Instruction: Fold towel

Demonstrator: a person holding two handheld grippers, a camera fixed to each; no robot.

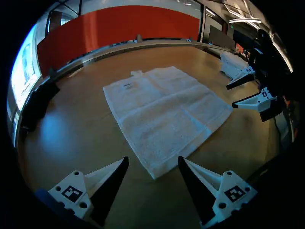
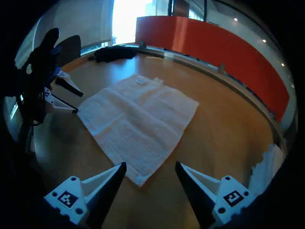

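The towel [image 1: 164, 107] lies spread flat and unfolded on the wooden table [image 1: 76, 126], so the fold has not begun; this is the approach to the first grasp.

The left gripper [image 1: 152, 158] hovers with its fingers spread wide and empty. One corner of the towel lies just ahead of it, in line with the gap between its tips. The right gripper [image 2: 150, 163] is likewise wide open and holds nothing, with the neighbouring corner just ahead of its own tips. Seen from the left gripper, the right one sits well off to the right, at the far end of the same towel edge.

A small label [image 1: 127, 84] sits on the edge farthest from both grippers. A pale heap [image 2: 267, 164] lies to the right of the right gripper, possibly more towels, though it is too distorted to be sure.

Next, I judge, each gripper must drop to its corner, slip one finger under the cloth, pinch firmly, then lift together and carry that edge across to the labelled one, keeping it taut.
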